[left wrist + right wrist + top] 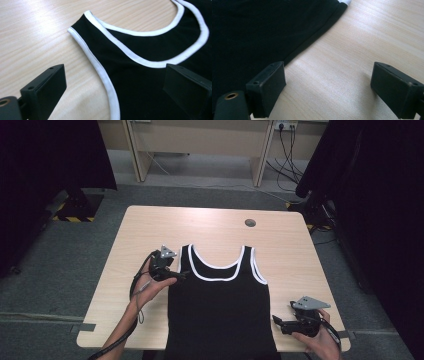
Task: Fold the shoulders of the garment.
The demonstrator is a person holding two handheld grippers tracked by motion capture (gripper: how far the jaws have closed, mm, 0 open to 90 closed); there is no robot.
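A black tank top (220, 305) with white trim lies flat on the wooden table (210, 220), straps pointing away from me and hem hanging over the near edge. My left gripper (179, 275) is open at the top's left armhole. In the left gripper view (115, 75) one jaw stands over bare wood and the other over black fabric, with the white armhole trim (105, 75) between them. My right gripper (278, 321) is open beside the top's right side edge. Its own view (327, 72) has the tank top (262, 30) at the left jaw and bare wood under the rest.
A round cable hole (250, 223) sits at the table's far right. Beyond the table stands a pale desk (200, 140) with cables (287, 155) running to the floor. Black curtains (380, 195) hang close on both sides.
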